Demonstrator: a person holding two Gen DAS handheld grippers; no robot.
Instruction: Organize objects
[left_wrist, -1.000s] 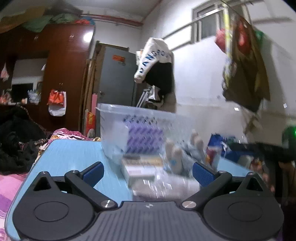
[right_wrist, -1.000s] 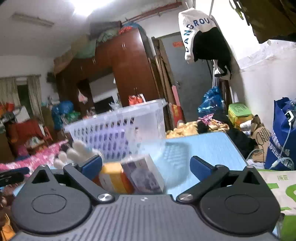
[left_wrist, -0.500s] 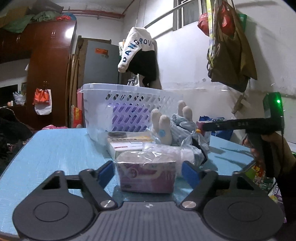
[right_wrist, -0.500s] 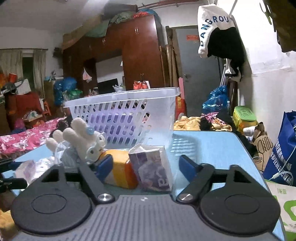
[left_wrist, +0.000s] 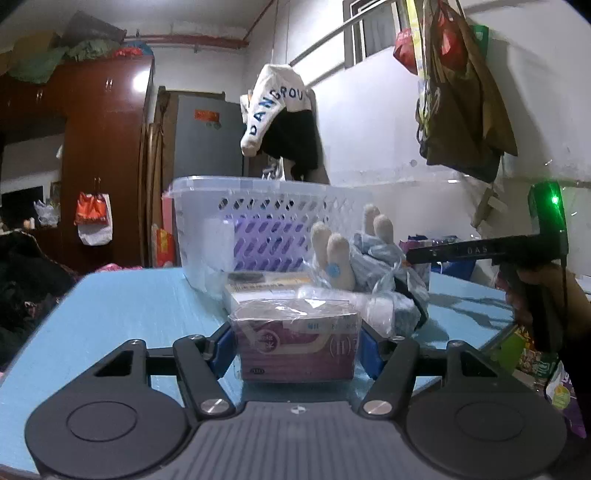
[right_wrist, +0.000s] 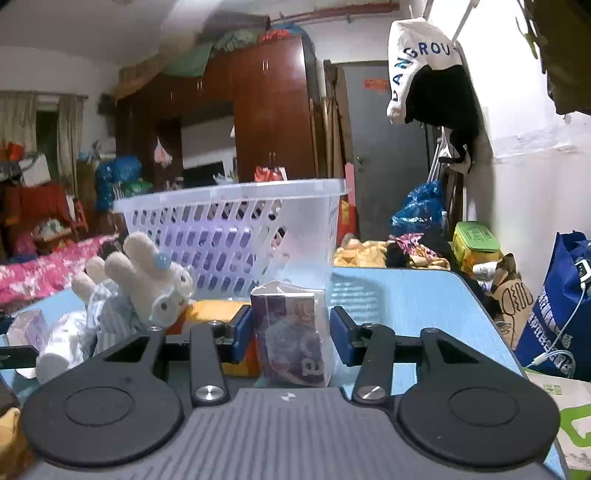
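On the blue table (left_wrist: 122, 314) my left gripper (left_wrist: 297, 349) is shut on a purple tissue pack in clear wrap (left_wrist: 297, 343). Behind it lie a flat box (left_wrist: 258, 290), a plush rabbit in a plastic bag (left_wrist: 354, 258) and a clear white basket (left_wrist: 258, 221). My right gripper (right_wrist: 291, 334) has its jaws close around an upright purple tissue pack (right_wrist: 291, 332); the left pad touches it and the right pad stands at its edge. An orange box (right_wrist: 218, 314) lies to its left, the rabbit (right_wrist: 140, 284) farther left, and the basket (right_wrist: 236, 236) behind.
The right gripper and hand (left_wrist: 532, 266) show at the right of the left wrist view. The table's right edge (right_wrist: 491, 317) borders a blue bag (right_wrist: 561, 306) and floor clutter. A wardrobe (left_wrist: 103, 162) and hanging clothes (left_wrist: 280, 114) stand behind.
Both grippers came down to the table and moved in on the tissue packs. Their jaws narrowed from wide open to close around the packs.
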